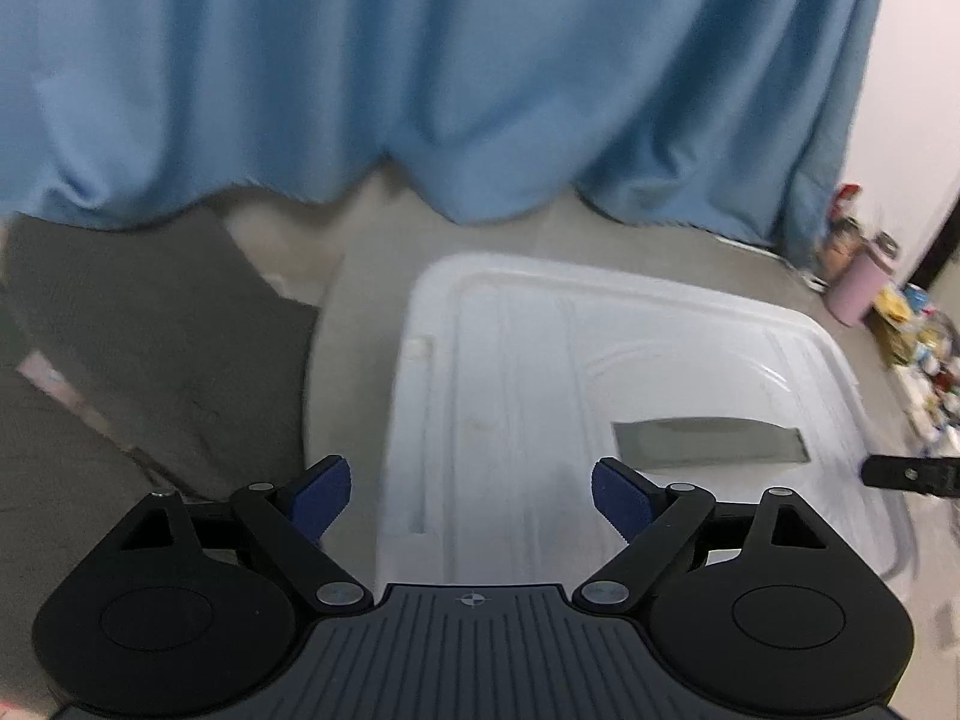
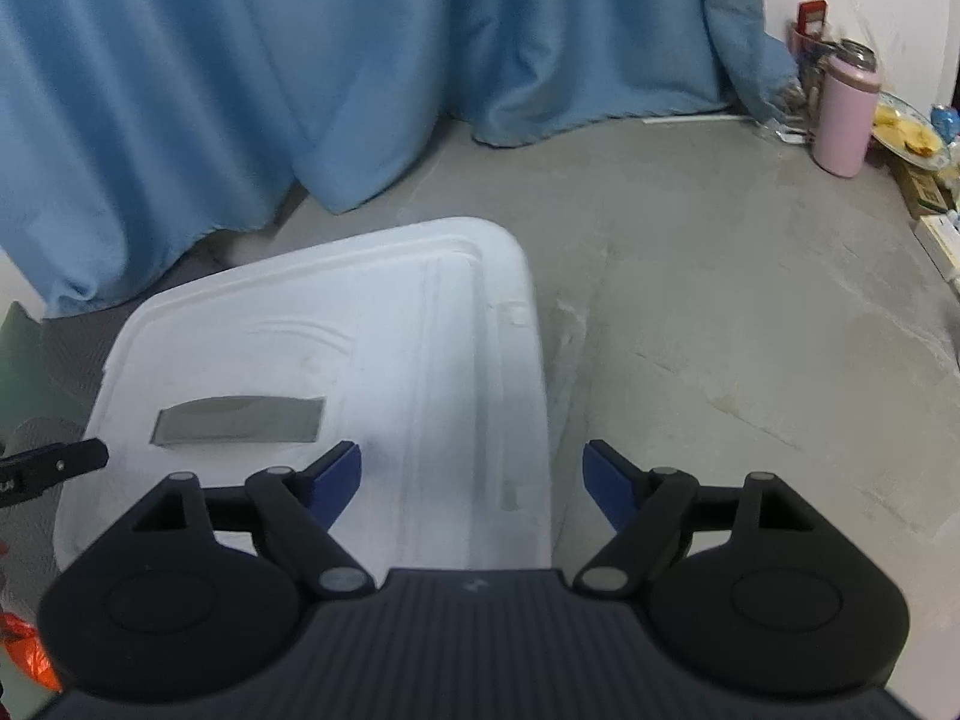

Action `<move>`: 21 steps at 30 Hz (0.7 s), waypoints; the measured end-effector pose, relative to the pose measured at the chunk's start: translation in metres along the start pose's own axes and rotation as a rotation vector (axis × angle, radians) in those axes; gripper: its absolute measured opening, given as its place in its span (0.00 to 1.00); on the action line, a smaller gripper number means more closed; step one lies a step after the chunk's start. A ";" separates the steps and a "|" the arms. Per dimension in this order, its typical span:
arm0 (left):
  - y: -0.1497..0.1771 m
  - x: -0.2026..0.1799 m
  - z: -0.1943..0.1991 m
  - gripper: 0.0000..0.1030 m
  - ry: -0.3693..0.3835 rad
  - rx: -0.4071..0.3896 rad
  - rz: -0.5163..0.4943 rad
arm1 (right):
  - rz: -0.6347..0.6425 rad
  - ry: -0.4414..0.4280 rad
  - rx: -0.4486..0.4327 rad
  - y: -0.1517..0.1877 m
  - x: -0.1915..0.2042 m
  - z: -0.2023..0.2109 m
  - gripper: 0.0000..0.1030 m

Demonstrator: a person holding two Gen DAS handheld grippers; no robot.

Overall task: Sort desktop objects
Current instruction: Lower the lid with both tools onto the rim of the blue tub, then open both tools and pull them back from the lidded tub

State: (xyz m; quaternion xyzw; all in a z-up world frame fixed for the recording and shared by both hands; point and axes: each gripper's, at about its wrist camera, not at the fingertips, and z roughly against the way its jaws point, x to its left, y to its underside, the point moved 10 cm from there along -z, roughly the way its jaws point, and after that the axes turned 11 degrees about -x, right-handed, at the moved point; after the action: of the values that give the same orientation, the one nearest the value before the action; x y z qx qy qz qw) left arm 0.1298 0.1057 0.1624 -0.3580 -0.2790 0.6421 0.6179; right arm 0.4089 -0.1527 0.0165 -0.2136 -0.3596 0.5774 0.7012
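Observation:
A white plastic box lid [image 1: 540, 372] with a grey tape strip [image 1: 708, 444] lies on the grey floor; it also shows in the right wrist view [image 2: 372, 330]. My left gripper [image 1: 471, 495] is open and empty above the lid's left part. My right gripper [image 2: 474, 483] is open and empty over the lid's right edge. Each gripper's tip shows at the edge of the other view: the right one [image 1: 906, 473], the left one [image 2: 54, 465].
A blue curtain [image 1: 420, 72] hangs behind. A pink tumbler [image 2: 843, 120], a plate of food [image 2: 906, 132] and small boxes stand at the far right by the wall. A dark grey mat [image 1: 120, 348] lies left. An orange item [image 2: 30, 654] sits at the lower left.

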 end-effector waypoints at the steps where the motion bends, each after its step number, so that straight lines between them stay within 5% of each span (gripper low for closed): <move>1: -0.001 0.001 0.004 0.87 -0.020 -0.011 -0.007 | 0.013 0.001 -0.004 0.001 0.001 0.002 0.79; 8: 0.006 -0.014 0.033 0.93 -0.057 -0.100 -0.032 | 0.068 -0.039 -0.040 0.007 0.007 0.021 0.80; 21: 0.037 -0.027 0.041 0.94 -0.130 -0.121 -0.109 | 0.090 -0.034 -0.034 0.032 0.004 0.021 0.84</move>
State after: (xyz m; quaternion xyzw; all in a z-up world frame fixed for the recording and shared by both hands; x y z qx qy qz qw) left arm 0.0742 0.0796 0.1596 -0.3367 -0.3760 0.6111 0.6098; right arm 0.3721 -0.1438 0.0084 -0.2316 -0.3712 0.6059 0.6645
